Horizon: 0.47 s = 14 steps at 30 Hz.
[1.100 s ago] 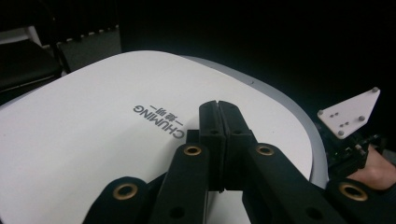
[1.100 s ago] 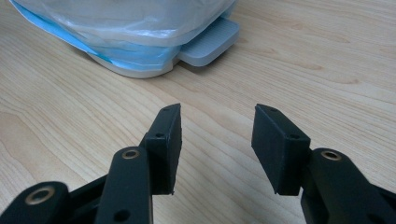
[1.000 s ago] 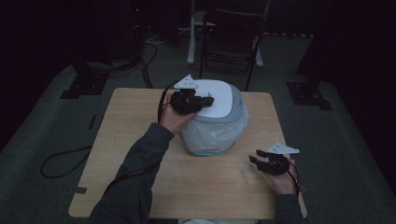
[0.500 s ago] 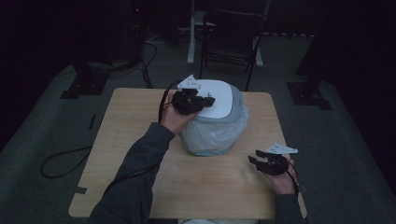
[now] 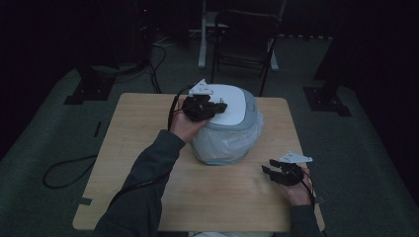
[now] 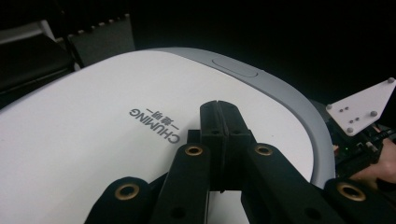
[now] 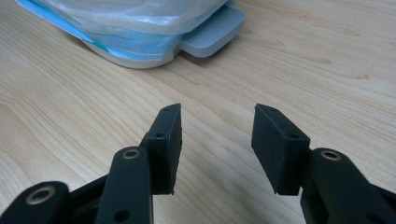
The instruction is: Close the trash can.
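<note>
Right now the left gripper (image 5: pixel 221 104) sits over the white lid (image 5: pixel 232 101) of a pedal bin (image 5: pixel 227 140) standing mid-table; its jaws are pressed together w/ nothing between them, tips over the lid's near-left part, just above or on it, can't tell which; in the left gripper view the joined tips (image 6: pixel 219 112) point across the lid (image 6: pixel 93 140), close to the printed word CHUMING (image 6: pixel 154 125), w/ the grey rim (image 6: pixel 289 98) curving round the far side & an oval push-plate (image 6: pixel 234 67) set in it; the person's left hand (image 5: pixel 185 123) & dark sleeve (image 5: pixel 143 192) reach in from the bottom edge of the high view.

Bin itself: grey top band, body wrapped in a clear plastic liner w/ a blue edge showing low down (image 7: pixel 107 37); a grey foot pedal (image 7: pixel 212 32) sticks out at its base & lies flat just above the tabletop.

Right gripper (image 5: pixel 272 169) is low over the wooden table (image 5: pixel 148 118), near the front-right corner, well apart from the bin's lid but near its base; jaws stand moderately apart, holding nothing; in the right gripper view bare wood (image 7: pixel 303 60) shows between the two pads (image 7: pixel 167 135), which point toward the pedal; the right hand (image 5: pixel 296 190) holds it from behind.

A dark chair (image 5: pixel 247 29) stands beyond the table; a cable (image 5: pixel 64 170) lies on the floor at left.
</note>
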Available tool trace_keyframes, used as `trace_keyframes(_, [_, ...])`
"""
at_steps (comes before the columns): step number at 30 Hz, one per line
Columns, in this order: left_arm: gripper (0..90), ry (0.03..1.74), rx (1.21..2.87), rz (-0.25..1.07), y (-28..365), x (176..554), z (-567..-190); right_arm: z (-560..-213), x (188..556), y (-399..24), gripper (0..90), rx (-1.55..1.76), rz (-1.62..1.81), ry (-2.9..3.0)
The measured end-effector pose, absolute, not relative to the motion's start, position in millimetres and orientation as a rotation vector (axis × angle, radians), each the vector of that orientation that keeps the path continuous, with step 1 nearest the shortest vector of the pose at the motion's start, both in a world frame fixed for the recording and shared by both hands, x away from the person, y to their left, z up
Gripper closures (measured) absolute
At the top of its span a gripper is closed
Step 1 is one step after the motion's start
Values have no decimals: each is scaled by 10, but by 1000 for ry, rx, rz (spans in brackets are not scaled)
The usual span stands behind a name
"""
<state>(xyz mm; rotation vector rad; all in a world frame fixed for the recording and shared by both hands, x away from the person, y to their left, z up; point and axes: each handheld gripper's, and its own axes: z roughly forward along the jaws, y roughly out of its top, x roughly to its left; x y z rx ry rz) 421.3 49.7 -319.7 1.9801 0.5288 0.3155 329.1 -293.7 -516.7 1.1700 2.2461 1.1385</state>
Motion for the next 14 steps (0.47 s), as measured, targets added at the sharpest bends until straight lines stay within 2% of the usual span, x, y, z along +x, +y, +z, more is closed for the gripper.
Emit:
trace_keyframes(1, [837, 526, 1973, 315, 517, 4205, -3194, -5180, 3298, -2941, 520, 1173, 1135, 2247])
trace_keyframes(4, [803, 538, 1925, 327, 644, 4167, -3147, -5221, 3313, -2944, 520, 1184, 1119, 2255])
trace_keyframes(10, [671, 558, 1876, 352, 974, 4045, -3124, -5306, 3337, -2900, 516, 1192, 1045, 2262])
trace_keyframes(14, [623, 587, 1846, 371, 1180, 3972, -3155, -5367, 3356, -2870, 515, 1198, 1011, 2275])
